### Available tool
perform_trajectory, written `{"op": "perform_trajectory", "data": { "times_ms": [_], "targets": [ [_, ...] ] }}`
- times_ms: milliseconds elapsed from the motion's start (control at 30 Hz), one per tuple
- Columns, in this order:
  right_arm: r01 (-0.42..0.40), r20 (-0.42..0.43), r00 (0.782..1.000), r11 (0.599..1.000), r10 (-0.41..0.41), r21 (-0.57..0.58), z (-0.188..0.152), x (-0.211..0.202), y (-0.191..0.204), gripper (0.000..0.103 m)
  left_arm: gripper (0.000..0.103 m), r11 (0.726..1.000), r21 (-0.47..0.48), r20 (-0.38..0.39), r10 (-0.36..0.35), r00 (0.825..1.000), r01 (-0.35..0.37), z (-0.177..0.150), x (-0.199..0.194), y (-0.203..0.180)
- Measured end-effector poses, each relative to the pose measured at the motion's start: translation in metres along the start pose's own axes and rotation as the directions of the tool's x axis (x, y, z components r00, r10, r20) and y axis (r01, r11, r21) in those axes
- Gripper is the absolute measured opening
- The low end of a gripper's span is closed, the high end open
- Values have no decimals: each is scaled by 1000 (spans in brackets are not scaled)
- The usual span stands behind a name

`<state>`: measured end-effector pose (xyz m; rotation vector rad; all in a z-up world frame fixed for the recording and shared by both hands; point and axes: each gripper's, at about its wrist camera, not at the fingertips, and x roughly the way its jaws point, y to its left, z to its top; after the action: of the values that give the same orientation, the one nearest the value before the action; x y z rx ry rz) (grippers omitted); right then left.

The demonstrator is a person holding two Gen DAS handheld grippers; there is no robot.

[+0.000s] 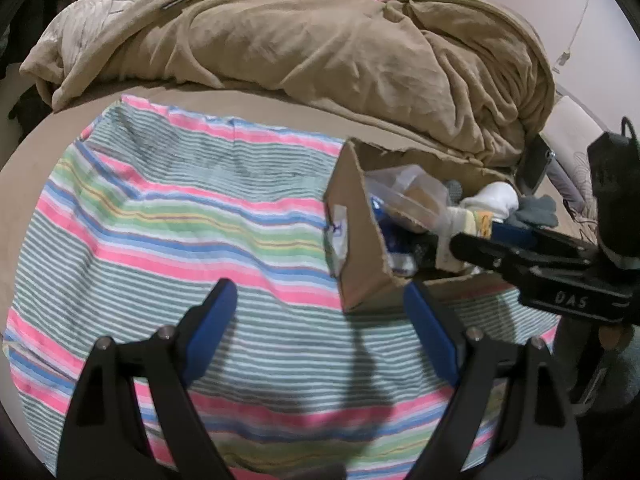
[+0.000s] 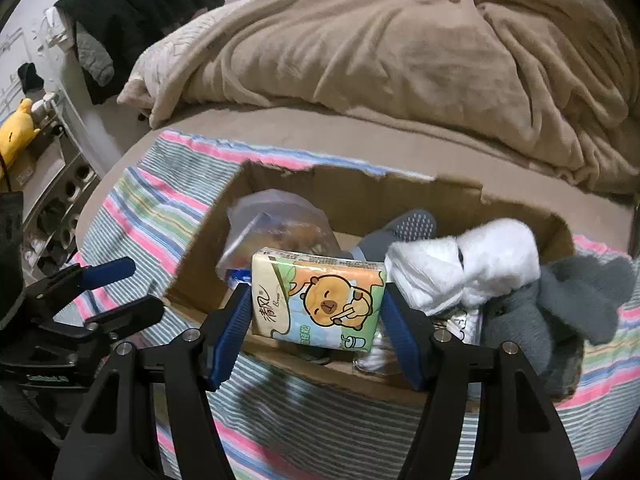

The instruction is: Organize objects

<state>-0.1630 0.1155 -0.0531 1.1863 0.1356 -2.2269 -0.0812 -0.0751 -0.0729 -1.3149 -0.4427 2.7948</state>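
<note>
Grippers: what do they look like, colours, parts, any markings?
Both alike. Left gripper and right gripper: black angular arms with triangular cutouts, silver pivot bolts, blue ribbed finger pads. White "DAS" lettering on the right one's body in the left view. No sleeves or cables clearly visible.

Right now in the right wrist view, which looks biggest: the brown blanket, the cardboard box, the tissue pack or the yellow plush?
1. brown blanket
2. cardboard box
3. tissue pack, though it is close to the camera, held in the right tongs
4. yellow plush, far off, so its real size is unsure
</note>
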Motion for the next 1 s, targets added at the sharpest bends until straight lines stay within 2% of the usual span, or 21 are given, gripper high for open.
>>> {"op": "perform_trajectory", "data": {
  "times_ms": [333, 567, 700, 1000],
  "targets": [
    [-4, 14, 1000, 1000, 4, 20, -5, -1, 0, 68, 87, 1000, 0, 3, 2, 1000, -2, -2, -2, -3],
    [3, 48, 999, 1000, -4, 22, -9, -15, 1, 75, 87, 1000, 10, 6, -2, 1000, 2, -8, -11, -10],
    [9, 66, 998, 1000, -11, 26, -13, -26, 1, 83, 87, 1000, 20, 18, -10, 1000, 10, -10, -21, -18],
    [28, 99, 995, 999, -31, 34, -32, -55, 0, 84, 87, 998, 50, 28, -25, 999, 23, -21, -39, -39]
  ]
}}
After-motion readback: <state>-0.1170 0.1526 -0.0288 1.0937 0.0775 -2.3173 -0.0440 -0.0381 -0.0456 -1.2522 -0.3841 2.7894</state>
